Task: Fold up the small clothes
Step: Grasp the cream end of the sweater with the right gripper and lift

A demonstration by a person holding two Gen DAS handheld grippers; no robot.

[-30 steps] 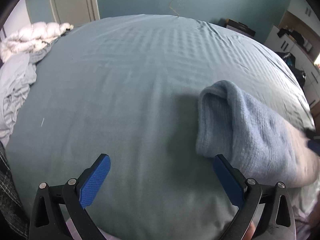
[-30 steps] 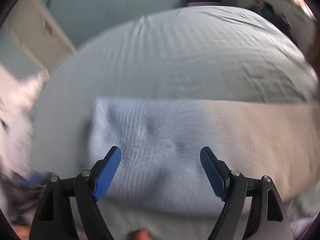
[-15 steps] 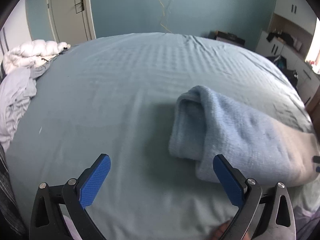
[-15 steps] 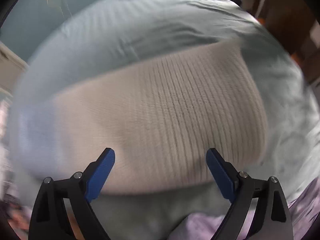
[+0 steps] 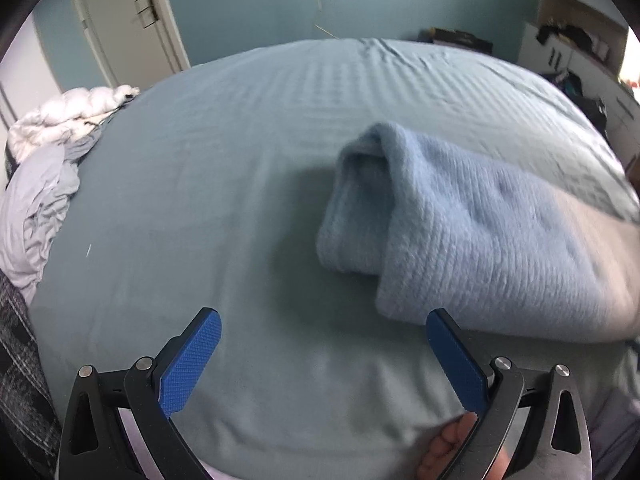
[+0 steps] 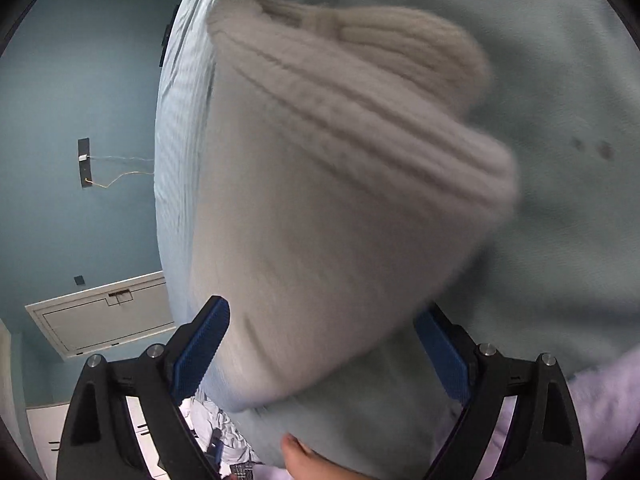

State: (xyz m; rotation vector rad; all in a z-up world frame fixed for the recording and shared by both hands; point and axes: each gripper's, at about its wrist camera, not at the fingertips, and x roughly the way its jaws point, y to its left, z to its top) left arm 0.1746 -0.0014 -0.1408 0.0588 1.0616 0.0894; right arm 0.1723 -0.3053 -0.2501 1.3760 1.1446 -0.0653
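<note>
A folded knit garment [image 5: 480, 240], light blue fading to cream, lies on the teal bed sheet [image 5: 200, 160]. My left gripper [image 5: 322, 320] hovers open just in front of its blue end, the right finger beside the folded corner, nothing between the pads. In the right wrist view the picture is rolled sideways and blurred. The cream ribbed end of the garment [image 6: 340, 160] fills it and reaches down between the fingers of my right gripper [image 6: 322, 312]. Its jaws stand wide apart, and no pad visibly presses on the cloth.
A white duvet [image 5: 68, 112] and crumpled grey cloth [image 5: 36, 208] sit at the bed's left edge, plaid fabric [image 5: 16, 340] below them. A door [image 5: 124, 20] and cluttered cabinets [image 5: 572, 56] stand beyond the bed. Lilac cloth [image 6: 600, 400] lies near the right gripper.
The left gripper has drawn back, so the blue end sits nearer the middle of its view. The right gripper has rolled over and dropped from the blue part to the cream end.
</note>
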